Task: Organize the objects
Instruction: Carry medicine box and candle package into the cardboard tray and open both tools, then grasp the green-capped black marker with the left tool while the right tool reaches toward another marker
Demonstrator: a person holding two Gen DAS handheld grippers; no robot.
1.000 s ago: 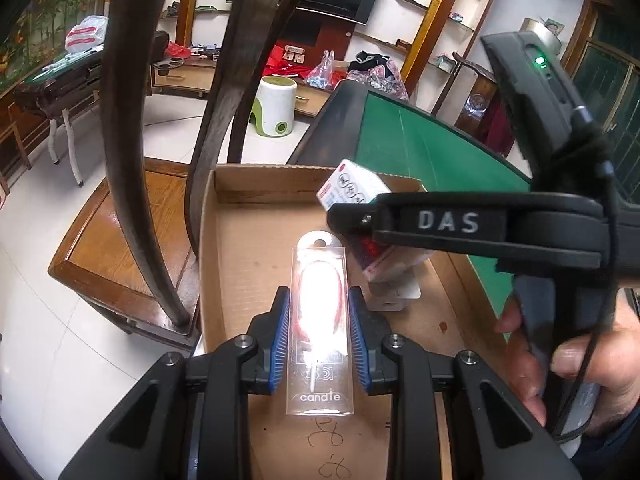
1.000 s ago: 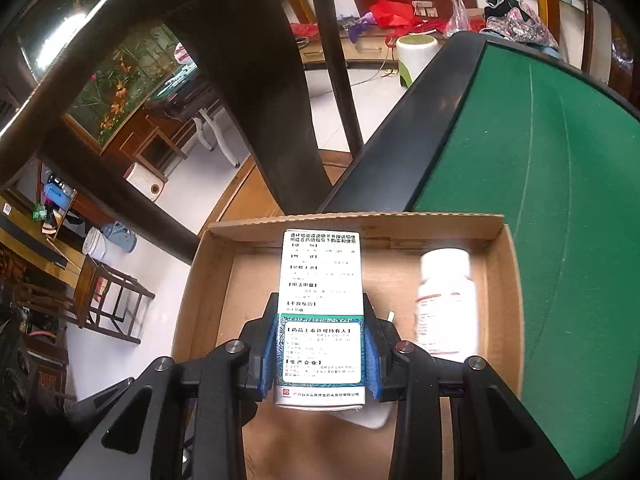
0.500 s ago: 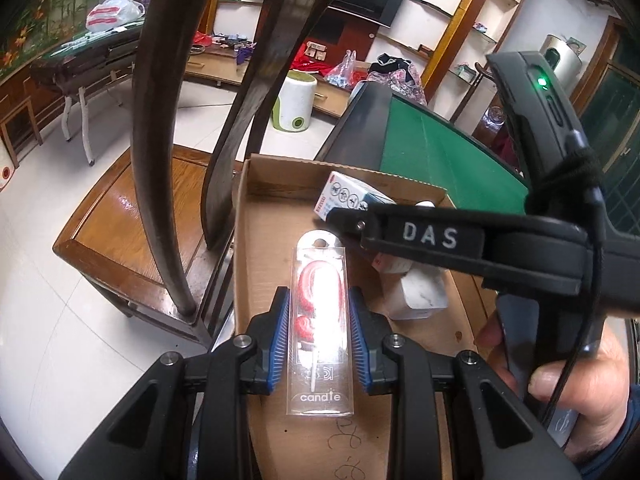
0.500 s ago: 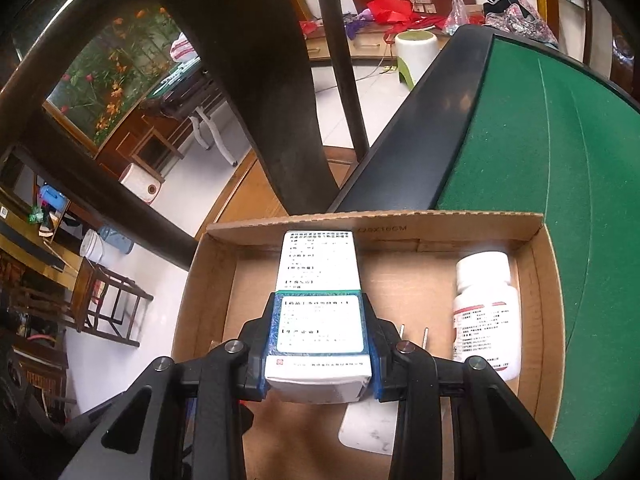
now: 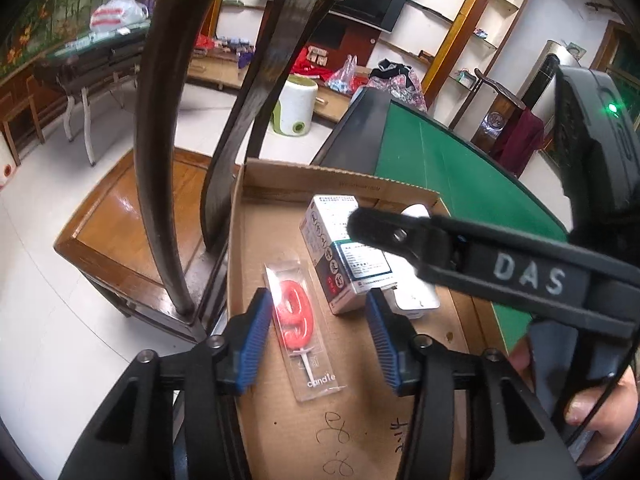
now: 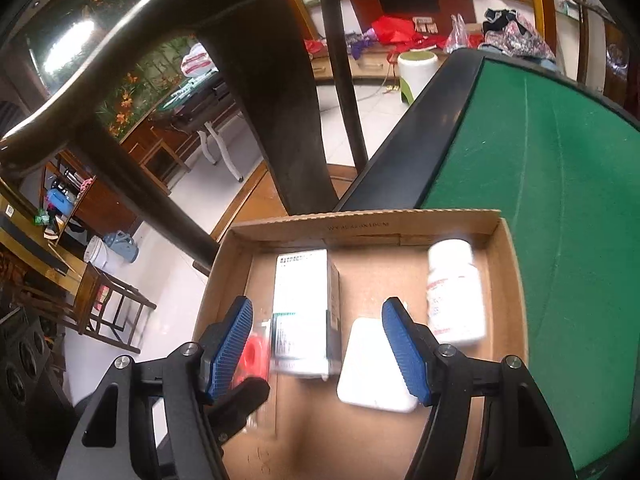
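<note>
Cardboard tray (image 5: pixel 256 240) at the edge of a green-felt surface (image 6: pixel 540 184) now carries both items that a second ago were clamped in the person's two tools. The left hand-held gripper (image 5: pixel 318 340) has just been opening: its blue pads stand apart on either side of the candle pack (image 5: pixel 304 328), a clear sleeve with a red numeral nine, which lies flat on the tray floor and is no longer pinched. The right hand-held gripper (image 6: pixel 318 346) has likewise just been opening, and the medicine box (image 6: pixel 304 312), earlier held upright between its pads, lies on the tray floor free of both pads, though slightly blurred in the right wrist view. Beside the box rest a white flat pack (image 6: pixel 376 368) and, nearer the tray's right wall, a white pill bottle (image 6: pixel 454 292) lying on its side. In the left wrist view the candle pack sits just left of the medicine box, the two close but seemingly not touching.

Both releases appear complete, so this pair of drop-offs looks finished; the likely next move is to draw both tools back clear of the tray and look for anything left to sort. A dark wooden chair (image 5: pixel 160 160) crowds the tray's left side, and could be bumped on the way out.
</note>
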